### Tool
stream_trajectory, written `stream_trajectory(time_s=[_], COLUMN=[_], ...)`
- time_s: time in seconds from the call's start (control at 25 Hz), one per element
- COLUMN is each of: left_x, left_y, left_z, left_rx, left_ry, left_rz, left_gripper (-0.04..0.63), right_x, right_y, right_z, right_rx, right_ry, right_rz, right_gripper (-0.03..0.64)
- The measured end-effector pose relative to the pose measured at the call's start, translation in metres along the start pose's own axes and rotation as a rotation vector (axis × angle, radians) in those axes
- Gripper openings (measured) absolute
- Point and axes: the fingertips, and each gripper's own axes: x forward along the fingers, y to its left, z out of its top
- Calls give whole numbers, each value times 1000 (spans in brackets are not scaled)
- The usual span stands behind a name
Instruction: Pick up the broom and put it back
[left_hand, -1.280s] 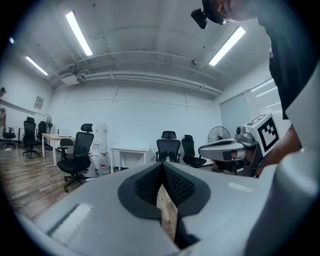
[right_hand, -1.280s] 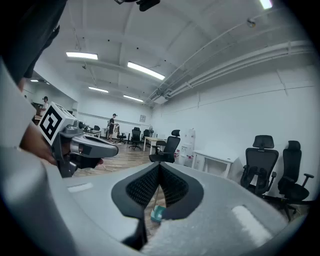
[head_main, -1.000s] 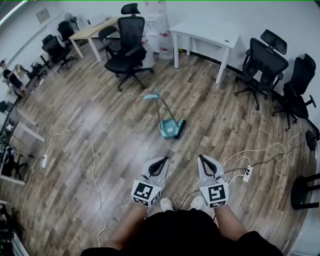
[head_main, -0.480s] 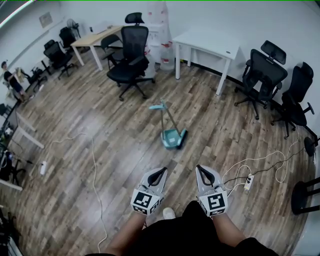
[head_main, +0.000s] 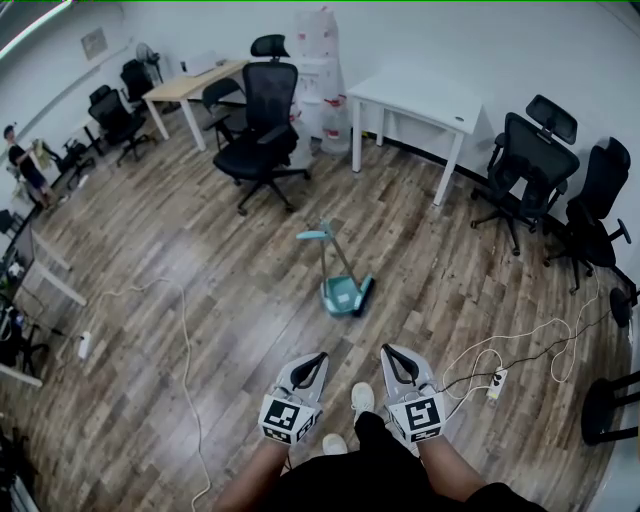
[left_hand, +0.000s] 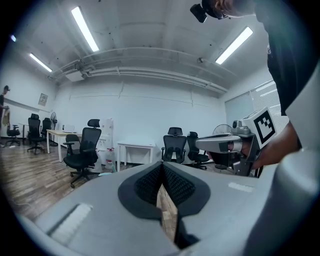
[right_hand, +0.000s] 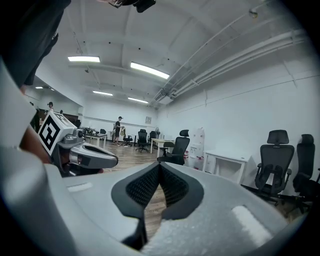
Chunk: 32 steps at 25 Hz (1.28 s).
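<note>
We hold the left gripper (head_main: 318, 359) and the right gripper (head_main: 388, 351) side by side, low in front of us, each with its jaws pressed together and nothing between them. The teal broom (head_main: 346, 294) stands head down on the wood floor (head_main: 200, 260) ahead, well apart from both grippers. Its handle slants up toward a black office chair (head_main: 262, 130), with a white table (head_main: 420, 98) by the far wall to the right.

grey left tool (head_main: 317, 357) and right tool (head_main: 388, 351), black pads (left_hand: 177, 186); black shirt (head_main: 370, 490), white shoes (head_main: 362, 397).
</note>
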Motion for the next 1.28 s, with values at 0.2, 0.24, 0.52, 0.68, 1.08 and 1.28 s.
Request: stream_trajectory(time_s=[0.2, 0.24, 0.52, 0.68, 1.08, 1.28], left_x=[31, 38, 85, 105, 122, 131], left_y=[19, 23, 61, 78, 113, 121], left_z=[4, 5, 13, 15, 16, 17], left_rx=[35, 36, 27, 24, 2, -19], left_ry=[21, 23, 36, 44, 84, 88], left_rz=[32, 37, 91, 124, 241, 268], left_gripper=[15, 16, 15, 16, 17, 17], right_x=[33, 40, 97, 125, 171, 186], right_y=[-22, -27, -62, -73, -85, -91], right_z=[-2, 1, -2, -5, -10, -16], right_rx=[-2, -5, -14, -15, -28, -27], right_ry=[-4, -14, 10, 24, 46, 84], right_rz=[38, 48, 112, 161, 277, 327], right_gripper=[3, 3, 3, 3, 3, 3])
